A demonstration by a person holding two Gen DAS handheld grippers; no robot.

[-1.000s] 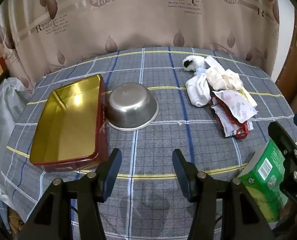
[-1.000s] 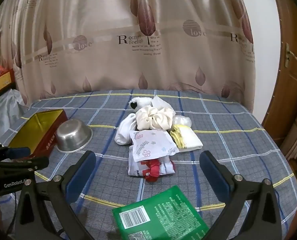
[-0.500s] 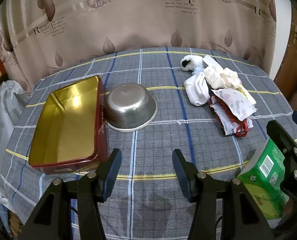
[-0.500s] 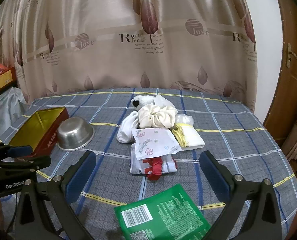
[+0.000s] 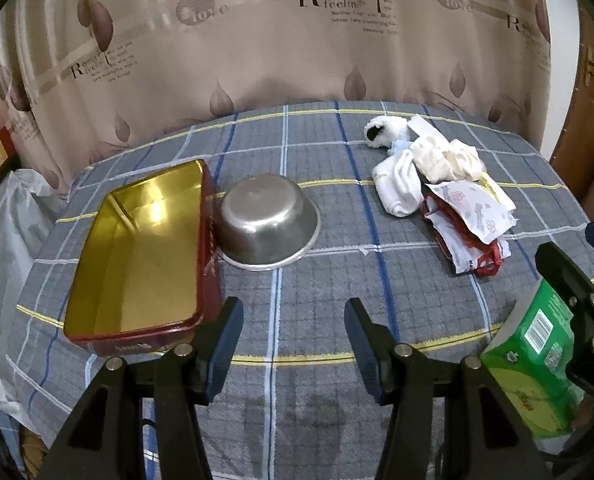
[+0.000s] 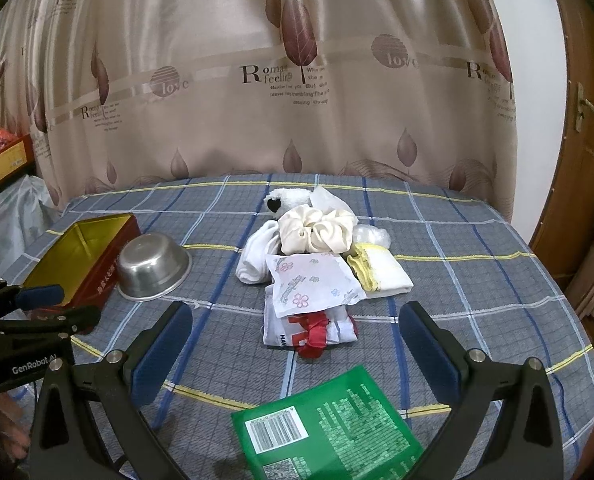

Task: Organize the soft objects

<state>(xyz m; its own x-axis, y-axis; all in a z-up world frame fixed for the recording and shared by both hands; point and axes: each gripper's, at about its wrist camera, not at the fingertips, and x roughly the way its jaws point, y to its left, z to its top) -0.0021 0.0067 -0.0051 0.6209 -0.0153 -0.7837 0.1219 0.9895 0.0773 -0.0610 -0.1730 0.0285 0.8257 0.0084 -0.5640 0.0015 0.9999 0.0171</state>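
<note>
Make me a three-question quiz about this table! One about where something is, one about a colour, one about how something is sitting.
1. Where is the metal bowl?
A. right beside the red tin
B. on the pile of soft things
C. inside the tin

2. What colour is the packet nearest the right tongs?
A. blue
B. green
C. pink

3. How does the bowl sit?
A. upright and full
B. on its side
C. upside down

Answers: 1 A, its rim lies next to the tin's wall. 2 B, the packet with a barcode is green. 3 C, its flat base faces up.
</note>
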